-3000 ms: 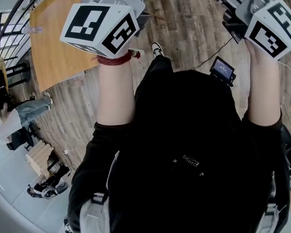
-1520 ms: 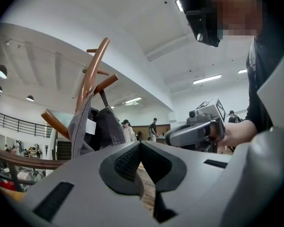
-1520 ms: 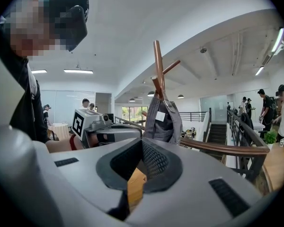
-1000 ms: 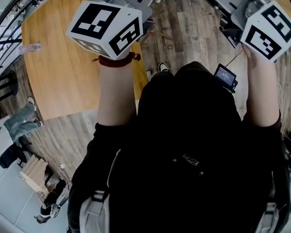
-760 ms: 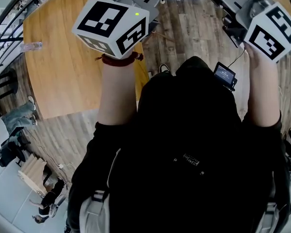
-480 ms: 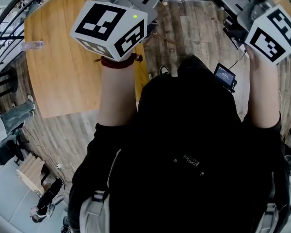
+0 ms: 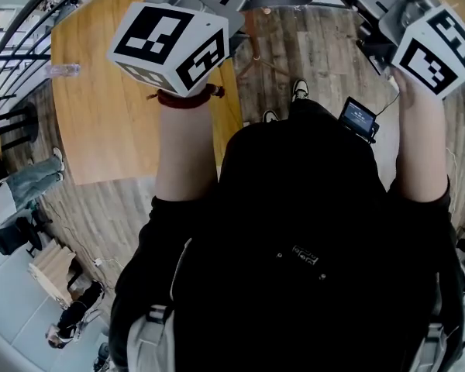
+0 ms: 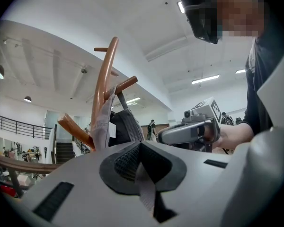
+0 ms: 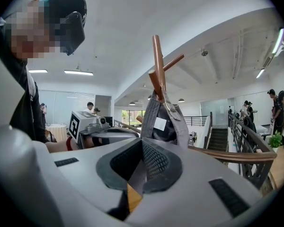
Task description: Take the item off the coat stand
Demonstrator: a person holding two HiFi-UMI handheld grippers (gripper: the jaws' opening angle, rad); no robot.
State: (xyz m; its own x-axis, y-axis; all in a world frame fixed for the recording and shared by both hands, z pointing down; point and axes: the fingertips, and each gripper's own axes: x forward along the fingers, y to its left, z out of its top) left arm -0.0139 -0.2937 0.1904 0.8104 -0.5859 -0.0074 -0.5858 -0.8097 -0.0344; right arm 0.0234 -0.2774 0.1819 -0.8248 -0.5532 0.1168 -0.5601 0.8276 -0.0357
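Observation:
A grey bag (image 8: 126, 125) hangs by its straps from the pegs of a wooden coat stand (image 8: 106, 74). In the left gripper view my left gripper (image 8: 141, 148) is shut on a grey strap (image 8: 145, 189) that runs through its pads. The right gripper view shows the same bag (image 9: 164, 120) under the stand's top (image 9: 157, 60). There my right gripper (image 9: 142, 148) is shut on another grey strap (image 9: 136, 175). In the head view both marker cubes (image 7: 167, 42) (image 7: 438, 46) are raised, and the jaws are hidden beyond them.
A wooden table (image 7: 101, 107) stands on the plank floor to the left below. A small screen device (image 7: 358, 117) hangs at the person's right. People stand on the lower level (image 7: 31, 178). A railing and stairs (image 9: 246, 131) are at the right.
Both grippers stay raised and shut on the straps. The view of the floor and table has shifted a little, and the person's shoes now show ahead of the body.

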